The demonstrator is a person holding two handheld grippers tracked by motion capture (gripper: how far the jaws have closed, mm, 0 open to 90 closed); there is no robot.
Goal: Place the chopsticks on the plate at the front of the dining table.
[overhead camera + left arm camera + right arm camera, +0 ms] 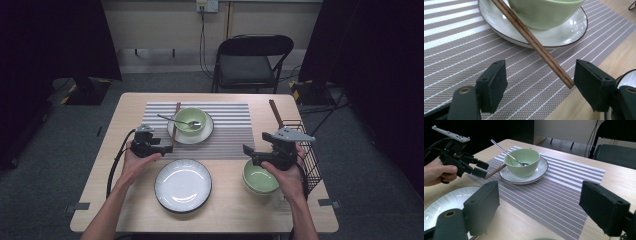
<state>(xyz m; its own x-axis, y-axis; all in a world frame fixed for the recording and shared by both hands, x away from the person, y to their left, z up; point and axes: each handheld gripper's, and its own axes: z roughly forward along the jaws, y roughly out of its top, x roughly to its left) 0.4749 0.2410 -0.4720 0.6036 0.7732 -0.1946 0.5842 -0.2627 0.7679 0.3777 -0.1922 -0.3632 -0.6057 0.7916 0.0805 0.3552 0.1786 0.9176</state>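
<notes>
**Desk:** As seen from the high view, where did the 2 grippers stand?

**Photographer:** At the table [100, 200], the left gripper [167, 148] was held level at the near left edge of the striped placemat [230, 125], aimed at the wooden chopsticks [175, 120] that leaned on the left rim of the white saucer [172, 131] under the green bowl [190, 119], a spoon [177, 120] resting in it. The right gripper [248, 152] hung over a second green bowl [257, 180] beside a wire basket [310, 160]. A white plate [183, 185] lay between the 2 hands.

**Desk:** And the left gripper view?

**Photographer:** The jaws of the left gripper [539, 80] stood wide apart, pressing nothing. The near tip of the chopsticks [536, 45] lay between them, just beside the right-hand pad, sloping up over the saucer [554, 37] past the bowl [544, 12].

**Desk:** The right gripper view?

**Photographer:** The right gripper [541, 202] had its jaws spread apart over the placemat [564, 185], with nothing between them. Farther off, the left gripper [480, 168] was at the end of the chopsticks [495, 172], beside the bowl [522, 161] and spoon [506, 152].
</notes>
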